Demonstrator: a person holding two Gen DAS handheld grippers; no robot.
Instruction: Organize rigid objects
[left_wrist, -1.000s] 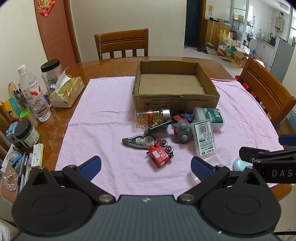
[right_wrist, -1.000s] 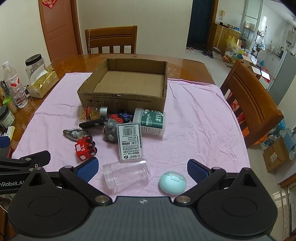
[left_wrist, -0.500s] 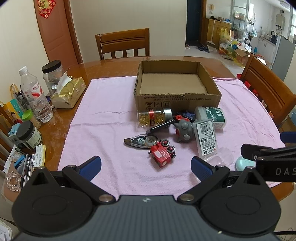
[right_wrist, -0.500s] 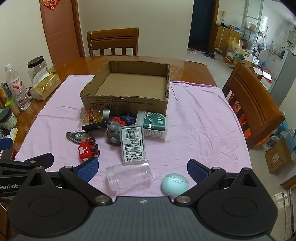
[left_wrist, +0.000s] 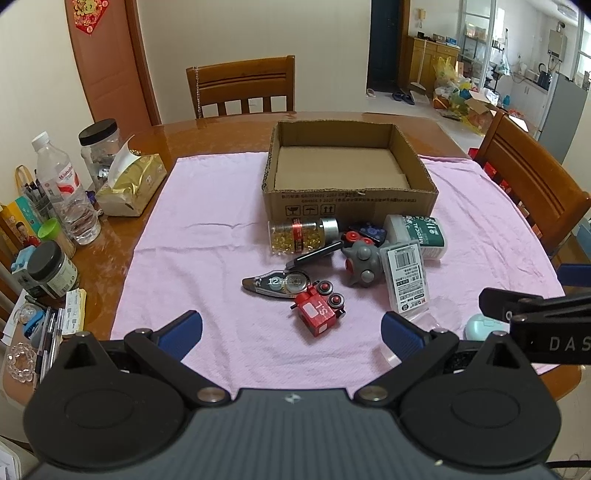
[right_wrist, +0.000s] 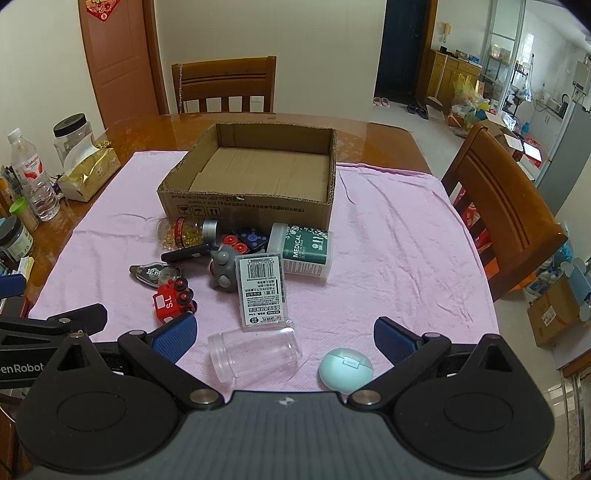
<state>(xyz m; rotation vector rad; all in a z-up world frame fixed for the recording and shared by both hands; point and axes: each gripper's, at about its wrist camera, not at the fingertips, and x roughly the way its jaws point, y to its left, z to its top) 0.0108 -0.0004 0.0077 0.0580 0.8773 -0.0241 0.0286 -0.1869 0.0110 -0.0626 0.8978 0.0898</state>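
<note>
An open, empty cardboard box (left_wrist: 349, 201) (right_wrist: 255, 208) stands on the pink cloth (left_wrist: 207, 258). In front of it lie a pill bottle (left_wrist: 303, 234), a correction tape (left_wrist: 277, 282), a red toy train (left_wrist: 319, 308) (right_wrist: 171, 299), a grey toy (left_wrist: 362, 264), a barcode-labelled case (left_wrist: 406, 278) (right_wrist: 263, 290), a white MEDICAL box (right_wrist: 304, 249), a clear jar (right_wrist: 255, 352) and a mint oval case (right_wrist: 345, 367). My left gripper (left_wrist: 291, 334) is open, low before the train. My right gripper (right_wrist: 284, 341) is open, just before the jar and mint case.
At the table's left edge stand a water bottle (left_wrist: 66, 192), two dark-lidded jars (left_wrist: 99, 147), a gold tissue pack (left_wrist: 129, 184) and pens (left_wrist: 46, 339). Wooden chairs stand behind (left_wrist: 242, 88) and to the right (right_wrist: 498, 210).
Both grippers have drawn back and up slightly; the objects sit a little farther away in both views. Nothing on the cloth has moved.
</note>
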